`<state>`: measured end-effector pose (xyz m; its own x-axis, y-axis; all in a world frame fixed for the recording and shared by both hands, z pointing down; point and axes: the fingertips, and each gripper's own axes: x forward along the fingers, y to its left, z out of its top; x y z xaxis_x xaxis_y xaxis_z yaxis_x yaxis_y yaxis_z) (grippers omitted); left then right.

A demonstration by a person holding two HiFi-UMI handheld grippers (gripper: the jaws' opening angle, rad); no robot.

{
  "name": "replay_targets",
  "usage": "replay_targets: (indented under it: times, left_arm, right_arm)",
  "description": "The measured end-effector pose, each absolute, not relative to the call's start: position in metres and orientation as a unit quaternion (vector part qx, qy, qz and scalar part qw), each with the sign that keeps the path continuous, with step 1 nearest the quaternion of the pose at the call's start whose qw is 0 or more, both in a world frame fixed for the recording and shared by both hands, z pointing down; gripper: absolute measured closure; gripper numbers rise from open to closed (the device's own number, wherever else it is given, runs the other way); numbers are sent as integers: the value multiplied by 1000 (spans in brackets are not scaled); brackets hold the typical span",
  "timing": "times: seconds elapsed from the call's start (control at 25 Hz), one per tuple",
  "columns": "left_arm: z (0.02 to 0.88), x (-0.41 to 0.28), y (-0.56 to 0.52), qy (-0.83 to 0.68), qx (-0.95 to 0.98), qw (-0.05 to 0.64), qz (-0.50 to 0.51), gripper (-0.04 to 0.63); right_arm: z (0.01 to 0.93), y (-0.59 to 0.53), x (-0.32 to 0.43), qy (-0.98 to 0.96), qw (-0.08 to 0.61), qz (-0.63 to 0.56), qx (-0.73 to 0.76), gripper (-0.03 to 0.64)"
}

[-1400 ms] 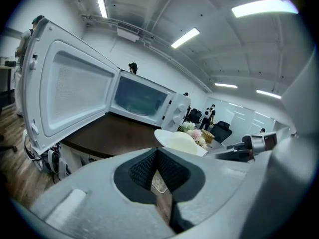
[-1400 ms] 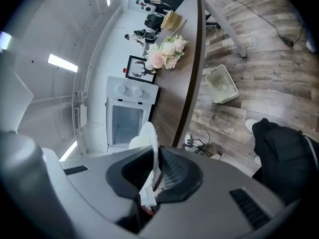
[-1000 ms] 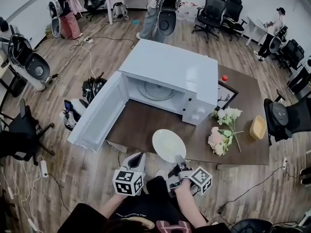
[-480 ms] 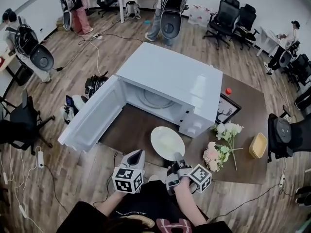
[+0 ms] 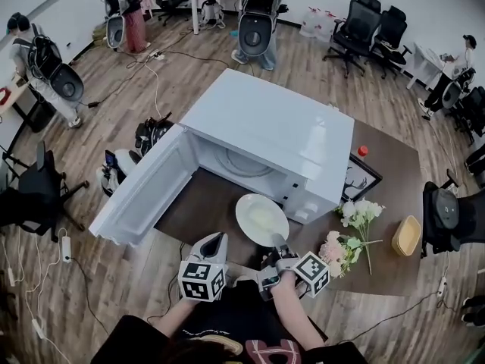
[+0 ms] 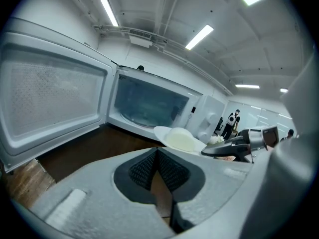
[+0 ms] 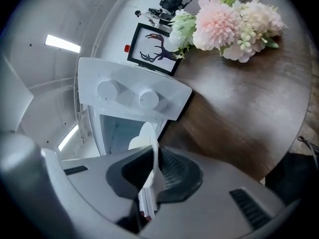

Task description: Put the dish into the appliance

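A: Nearest first. Left gripper (image 5: 215, 241)?

B: Jaws together, pads meeting at the tips, nothing in them. It's short of the microwave (image 5: 265, 127), in front of the open cavity, by the table's near edge.

A: Right gripper (image 5: 278, 243)?

B: Just beside the left one, more toward the microwave's control-panel side. Jaws narrow, clamped on the near rim of the plate (image 5: 261, 218).

A: Plate position?

B: White with a pale yellowish middle, roughly level, held over the table (image 5: 201, 203). It's outside the microwave, just in front of the lower front edge, about where the cavity meets the control panel (image 5: 307, 196). Not in the cavity. Can't tell if the far rim touches the microwave's front.

A: The microwave itself?

B: White, sits on the dark wooden table. Door (image 5: 140, 196) is swung wide open, out to the left in the head view. Glass turntable (image 5: 244, 160) shows inside. Two round knobs (image 7: 148, 98) on the panel, clear in the right gripper view.

A: Around it?

B: Flowers (image 5: 345, 237), pink and white, lie on the table off the microwave's right front corner. Yellow bowl (image 5: 406, 236) is further right, well apart from the microwave. Picture frame (image 5: 358, 179) with a deer drawing is beside the microwave's right side. Small red cap (image 5: 363, 151) is just past the frame.

A: Background?

B: Beyond the microwave there's wooden floor, office chairs (image 5: 356, 29) and several people (image 5: 45, 67) standing. Too small for more.
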<state>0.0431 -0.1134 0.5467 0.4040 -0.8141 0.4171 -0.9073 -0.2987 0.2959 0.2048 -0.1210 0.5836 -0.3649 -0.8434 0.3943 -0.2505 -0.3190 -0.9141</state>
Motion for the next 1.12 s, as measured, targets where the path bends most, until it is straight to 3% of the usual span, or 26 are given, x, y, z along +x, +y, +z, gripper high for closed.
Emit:
replay_targets:
  times: [1.12]
  left_arm:
    - [537,-15,-227,-460,850,238,99,589]
  right_arm:
    - [582,-231,127,487,264,-612,-565,572]
